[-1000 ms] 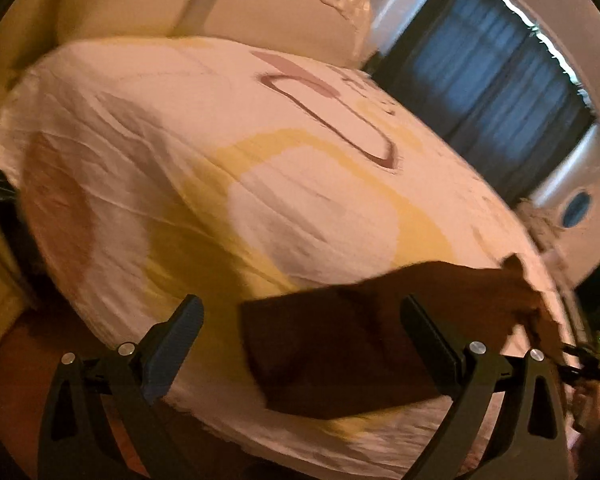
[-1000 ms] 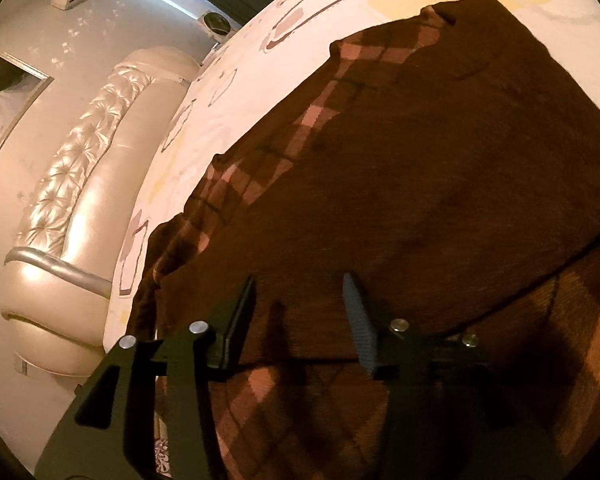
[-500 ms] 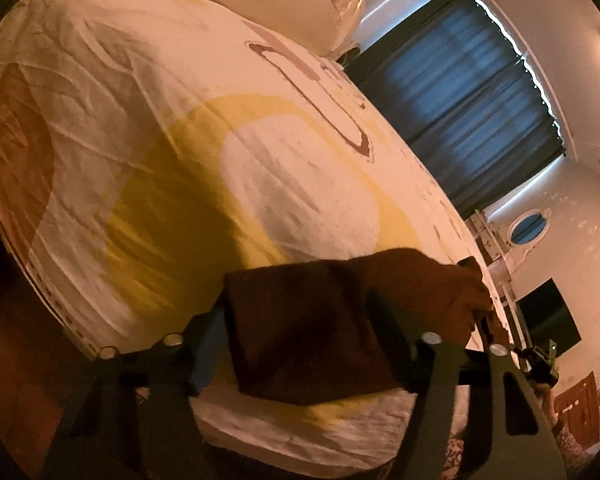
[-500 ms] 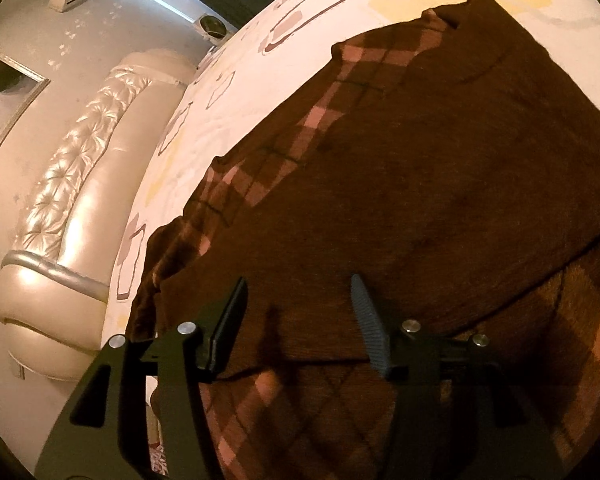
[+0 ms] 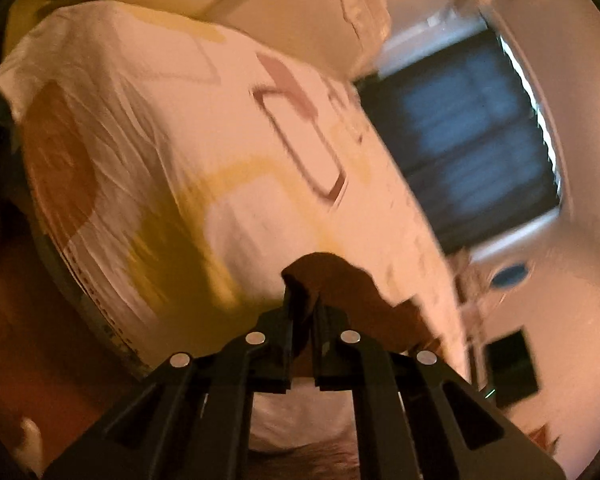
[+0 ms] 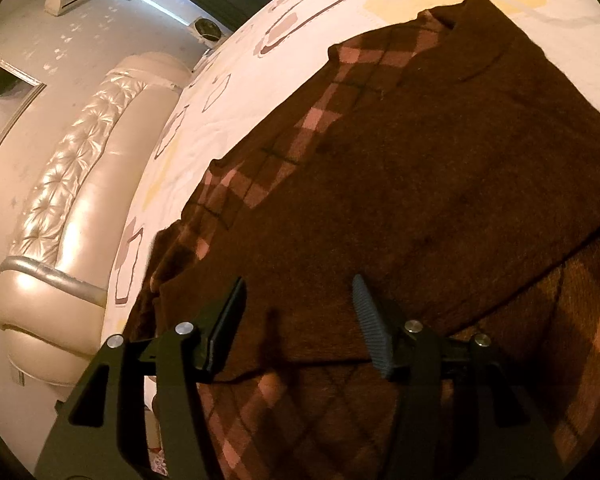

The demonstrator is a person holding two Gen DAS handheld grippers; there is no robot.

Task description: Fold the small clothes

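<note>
In the left wrist view the left gripper (image 5: 303, 312) has its black fingers pressed together on a bunched corner of the dark brown woollen garment with a pink diamond check (image 5: 340, 288), at the near edge of the bed with the white sheet printed in yellow and brown shapes (image 5: 148, 128); the picture is smeared, so how much cloth sits between the pads cannot be told, and the dark blue curtain (image 5: 472, 148) beyond the far edge is only a blur. In the right wrist view the right gripper (image 6: 300, 320) hangs spread wide just above the garment (image 6: 400, 168), its ribbed fingers (image 6: 370, 320) straddling the hem of the plain brown upper layer where it meets the checked layer beneath; whether the tips touch the wool cannot be told. The garment lies flat across the bed (image 6: 260, 64), its far checked border toward the padded cream leather headboard (image 6: 72, 184). The risks, as I judge them: the left pinch looks shallow and the thick wool may slip out when lifted; it may hold only one layer, so the fold opens; and with the right gripper not clamped, pulling could drag the whole piece along the sheet and skew the crease
</note>
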